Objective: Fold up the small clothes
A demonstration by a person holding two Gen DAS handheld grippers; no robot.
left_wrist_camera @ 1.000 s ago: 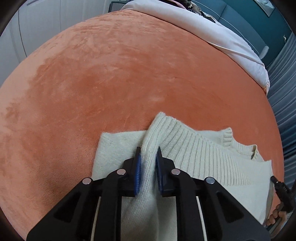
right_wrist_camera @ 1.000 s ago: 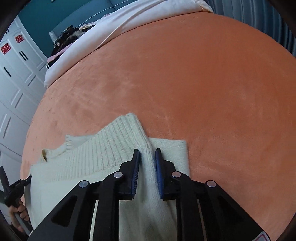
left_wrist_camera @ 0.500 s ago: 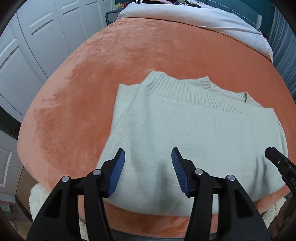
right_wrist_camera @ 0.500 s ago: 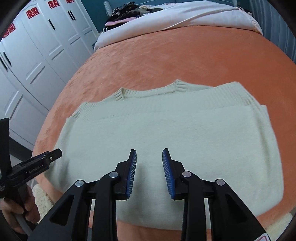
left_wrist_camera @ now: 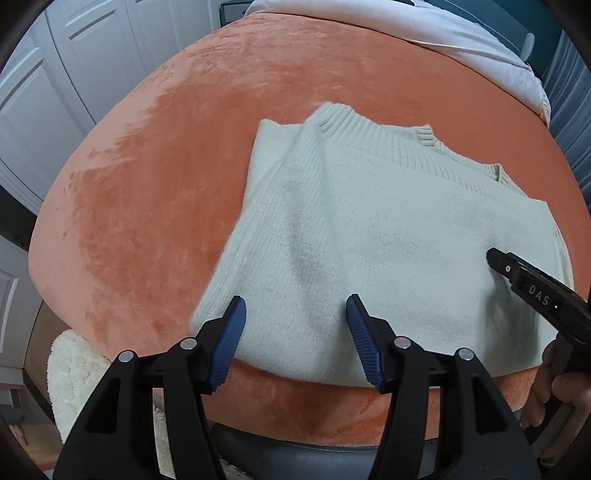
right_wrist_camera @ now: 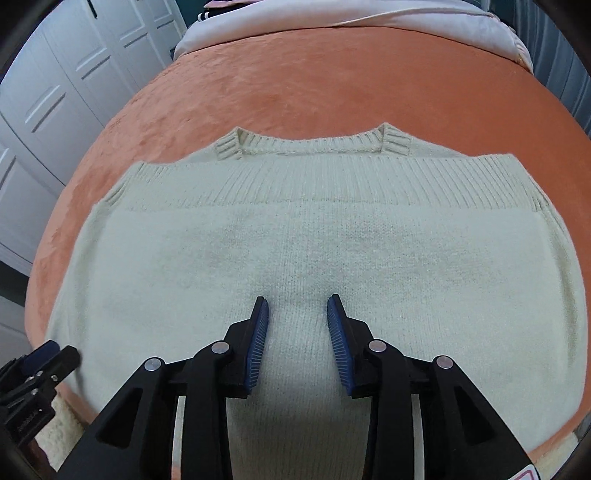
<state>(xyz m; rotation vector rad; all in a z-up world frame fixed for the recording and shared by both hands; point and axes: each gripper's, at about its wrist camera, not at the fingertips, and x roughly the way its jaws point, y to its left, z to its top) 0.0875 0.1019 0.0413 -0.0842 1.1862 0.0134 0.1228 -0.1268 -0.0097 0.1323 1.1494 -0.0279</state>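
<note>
A cream knit sweater point(left_wrist_camera: 369, 236) lies folded flat on the orange velvet surface point(left_wrist_camera: 155, 177), its ribbed hem folded up over the neckline point(right_wrist_camera: 310, 147). My left gripper point(left_wrist_camera: 293, 314) is open and empty, above the sweater's near left edge. My right gripper point(right_wrist_camera: 297, 314) is open and empty, above the middle of the sweater point(right_wrist_camera: 314, 251). The right gripper also shows at the right edge of the left wrist view point(left_wrist_camera: 517, 273). The left gripper shows at the lower left of the right wrist view point(right_wrist_camera: 40, 365).
A white pillow or duvet point(right_wrist_camera: 332, 14) lies at the far end of the orange surface. White cabinet doors point(left_wrist_camera: 44, 74) stand on the left. A fluffy white rug point(left_wrist_camera: 74, 369) lies on the floor below the near edge.
Both grippers let go of the sweater's hem, opened, and pulled back toward the near edge. The folded sweater now lies flat.
</note>
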